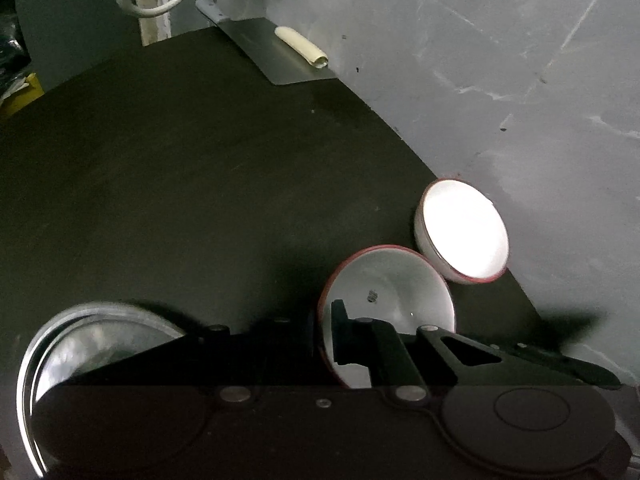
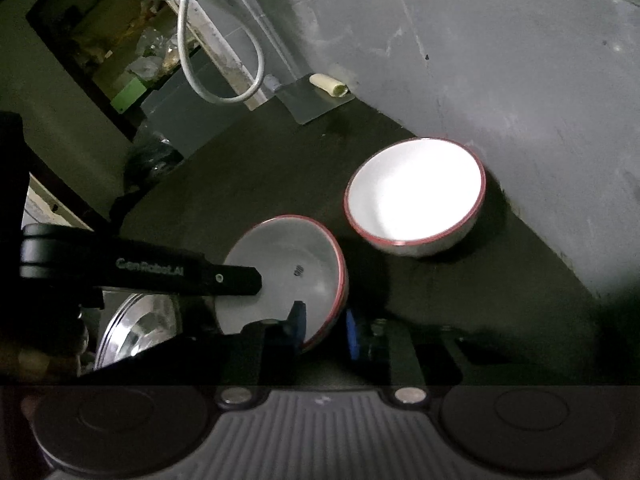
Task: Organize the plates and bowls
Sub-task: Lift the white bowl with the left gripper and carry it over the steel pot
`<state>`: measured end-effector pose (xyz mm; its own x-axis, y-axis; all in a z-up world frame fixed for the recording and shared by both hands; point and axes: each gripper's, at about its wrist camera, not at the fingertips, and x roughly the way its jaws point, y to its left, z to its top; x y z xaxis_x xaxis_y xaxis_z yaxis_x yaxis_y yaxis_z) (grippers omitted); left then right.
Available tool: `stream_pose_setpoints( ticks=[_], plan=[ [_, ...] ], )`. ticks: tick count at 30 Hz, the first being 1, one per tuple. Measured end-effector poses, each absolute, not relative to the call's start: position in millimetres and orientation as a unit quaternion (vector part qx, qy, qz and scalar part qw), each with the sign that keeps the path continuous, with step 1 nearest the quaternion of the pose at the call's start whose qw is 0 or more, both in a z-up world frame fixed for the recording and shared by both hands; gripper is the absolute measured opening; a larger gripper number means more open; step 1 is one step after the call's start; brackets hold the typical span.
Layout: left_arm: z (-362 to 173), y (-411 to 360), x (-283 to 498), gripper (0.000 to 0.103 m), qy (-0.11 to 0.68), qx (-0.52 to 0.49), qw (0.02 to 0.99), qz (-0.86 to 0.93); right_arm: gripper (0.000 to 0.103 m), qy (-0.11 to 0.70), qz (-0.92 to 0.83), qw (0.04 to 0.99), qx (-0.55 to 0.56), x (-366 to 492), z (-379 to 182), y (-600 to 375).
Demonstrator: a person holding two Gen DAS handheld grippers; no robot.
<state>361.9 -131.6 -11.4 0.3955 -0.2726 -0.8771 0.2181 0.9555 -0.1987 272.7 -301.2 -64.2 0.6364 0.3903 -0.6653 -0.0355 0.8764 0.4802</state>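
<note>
Two white bowls with red rims stand on the dark counter (image 1: 180, 180). The near bowl (image 1: 388, 292) (image 2: 288, 268) is tilted, and both grippers grip its rim. My left gripper (image 1: 326, 332) is shut on the bowl's left edge, one finger inside it. In the right wrist view that left gripper (image 2: 258, 282) reaches in from the left. My right gripper (image 2: 326, 326) is shut on the rim nearest me, with the blue pad outside the bowl. The far bowl (image 1: 464, 232) (image 2: 416, 196) sits upright against the wall. A steel plate (image 1: 80, 340) (image 2: 136, 328) lies at the lower left.
A grey wall (image 1: 500, 80) runs along the counter's right side. At the far end lie a cleaver (image 1: 280, 52) (image 2: 312, 100) and a cream roll (image 1: 300, 46) (image 2: 328, 84). A white cable loop (image 2: 224, 64) hangs behind, and a dark bag (image 2: 152, 160) sits at the left edge.
</note>
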Motion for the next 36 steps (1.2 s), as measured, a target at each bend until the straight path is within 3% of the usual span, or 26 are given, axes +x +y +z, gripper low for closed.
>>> stream_pose_setpoints(
  ticks=[20, 36],
  plan=[
    [76.3, -42.6, 202.4, 0.009, 0.425, -0.158, 0.881, -0.138, 0.020, 0.365, 0.247, 0.893, 0.095, 171.7, 25.7, -252.0],
    [55.3, -1.8, 115.5, 0.010, 0.425, -0.210, 0.872, -0.127, 0.017, 0.398, 0.281, 0.873, -0.017, 107.5, 39.2, -193.2]
  ],
)
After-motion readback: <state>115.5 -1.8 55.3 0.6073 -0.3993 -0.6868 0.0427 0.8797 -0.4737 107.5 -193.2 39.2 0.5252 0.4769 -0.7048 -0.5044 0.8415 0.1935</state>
